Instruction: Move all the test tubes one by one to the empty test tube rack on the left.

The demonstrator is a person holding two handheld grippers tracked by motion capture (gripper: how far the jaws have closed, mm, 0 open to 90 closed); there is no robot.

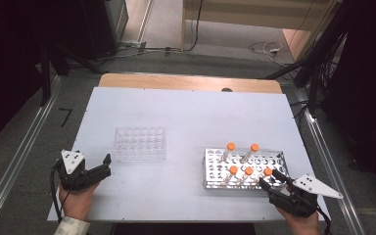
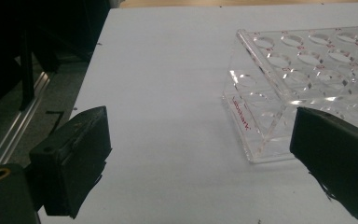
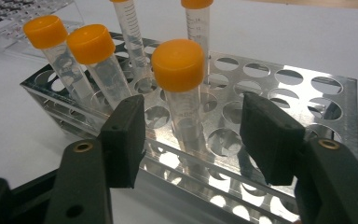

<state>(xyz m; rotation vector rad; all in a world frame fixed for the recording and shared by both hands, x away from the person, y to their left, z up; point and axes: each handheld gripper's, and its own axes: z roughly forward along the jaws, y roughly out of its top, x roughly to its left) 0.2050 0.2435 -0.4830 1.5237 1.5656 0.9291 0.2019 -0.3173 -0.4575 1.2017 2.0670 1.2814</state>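
A metal tube rack (image 1: 274, 159) stands at the front right of the white board and holds several clear tubes with orange caps. My right gripper (image 1: 269, 178) is at its near right corner. In the right gripper view its jaws (image 3: 191, 112) flank the nearest orange-capped tube (image 3: 179, 65) just below the cap, with a gap on each side, so it is open. A clear plastic rack (image 1: 140, 143) with empty holes sits at the left. My left gripper (image 1: 108, 165) rests open beside its near left corner, and in the left gripper view its jaws (image 2: 200, 130) stand wide before the clear rack (image 2: 307, 60).
The white board (image 1: 191, 112) lies on a wooden table with its far edge exposed. Other capped tubes (image 3: 93, 46) stand to the left of the flanked one in the metal rack (image 3: 307, 84). Metal rails run along both sides of the table, and cables lie on the floor beyond.
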